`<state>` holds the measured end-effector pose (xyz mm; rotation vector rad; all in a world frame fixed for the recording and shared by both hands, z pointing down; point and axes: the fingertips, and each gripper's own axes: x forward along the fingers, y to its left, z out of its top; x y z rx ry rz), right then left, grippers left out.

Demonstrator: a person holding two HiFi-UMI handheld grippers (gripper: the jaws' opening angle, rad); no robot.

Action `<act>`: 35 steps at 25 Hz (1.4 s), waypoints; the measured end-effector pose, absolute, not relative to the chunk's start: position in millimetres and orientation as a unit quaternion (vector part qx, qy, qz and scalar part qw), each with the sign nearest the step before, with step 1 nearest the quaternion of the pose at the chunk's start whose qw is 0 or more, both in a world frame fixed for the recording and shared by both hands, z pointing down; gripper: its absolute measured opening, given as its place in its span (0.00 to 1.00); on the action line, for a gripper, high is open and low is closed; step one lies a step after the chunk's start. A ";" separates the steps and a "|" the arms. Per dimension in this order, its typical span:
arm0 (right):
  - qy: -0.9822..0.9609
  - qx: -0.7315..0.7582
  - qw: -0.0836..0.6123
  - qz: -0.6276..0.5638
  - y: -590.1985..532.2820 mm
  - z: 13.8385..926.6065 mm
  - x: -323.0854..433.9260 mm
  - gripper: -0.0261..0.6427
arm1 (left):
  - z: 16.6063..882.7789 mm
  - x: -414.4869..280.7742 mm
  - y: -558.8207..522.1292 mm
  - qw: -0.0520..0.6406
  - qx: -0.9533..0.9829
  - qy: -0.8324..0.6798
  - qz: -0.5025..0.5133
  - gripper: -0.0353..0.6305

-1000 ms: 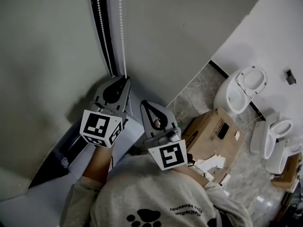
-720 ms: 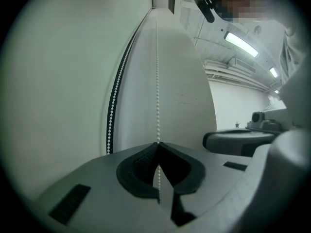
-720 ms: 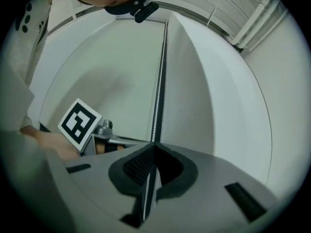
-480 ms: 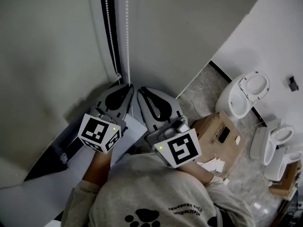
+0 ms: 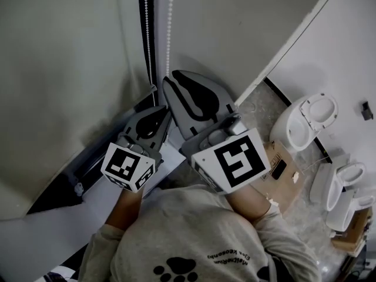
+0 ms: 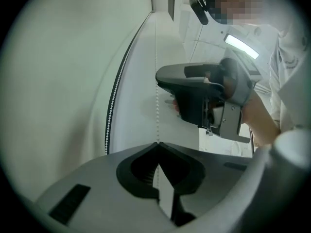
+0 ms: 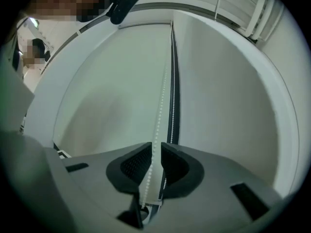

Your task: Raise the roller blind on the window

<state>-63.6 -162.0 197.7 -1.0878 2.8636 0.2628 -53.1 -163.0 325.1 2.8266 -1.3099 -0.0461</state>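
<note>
The white bead chain [image 5: 171,28] hangs in two strands beside the grey roller blind [image 5: 64,69]. My left gripper [image 5: 167,111] is low on the chain and shut on the right strand; in the left gripper view the beads [image 6: 156,91] run straight into its closed jaws [image 6: 156,144]. My right gripper [image 5: 167,79] sits just above it on the same strand. Its jaws [image 7: 155,152] are opening, and the chain [image 7: 160,96] passes loosely through the gap without being pressed. The second strand [image 7: 171,115] lies along the dark gap at the blind's edge.
A plain grey wall [image 5: 247,22] stands right of the chain. Below the blind, a dark strip of window [image 5: 56,201] and a pale sill [image 5: 35,239] show. On the floor to the right are a cardboard box [image 5: 282,172] and white toilets [image 5: 308,119].
My right gripper has climbed the chain from beside the left gripper to above it, and its jaws have parted. The left gripper stays low, closed on the chain.
</note>
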 end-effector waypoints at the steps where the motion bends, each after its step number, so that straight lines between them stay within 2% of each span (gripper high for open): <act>1: 0.933 -0.349 0.033 0.086 -162.8 194.4 -66.0 0.11 | 325.2 -52.3 -162.6 0.012 0.907 -0.421 -0.015 0.07; 4: 0.933 -0.349 0.020 0.086 -165.7 190.9 -69.5 0.11 | 325.1 -51.1 -161.5 0.012 0.906 -0.422 -0.015 0.07; 7: 0.935 -0.344 0.019 0.085 -164.2 191.2 -71.1 0.06 | 325.0 -52.0 -159.1 0.012 0.906 -0.423 -0.011 0.07; 19: 0.935 -0.344 0.031 0.082 -162.9 210.4 -65.4 0.05 | 346.5 -49.8 -154.9 0.034 0.904 -0.426 -0.029 0.07; 27: 0.932 -0.356 -0.008 0.067 -168.8 255.2 -65.3 0.05 | 391.5 -48.8 -155.3 0.074 0.899 -0.432 -0.003 0.07; 35: 0.924 -0.377 -0.032 0.060 -171.5 313.7 -60.3 0.05 | 448.5 -51.9 -161.7 0.076 0.891 -0.448 0.008 0.07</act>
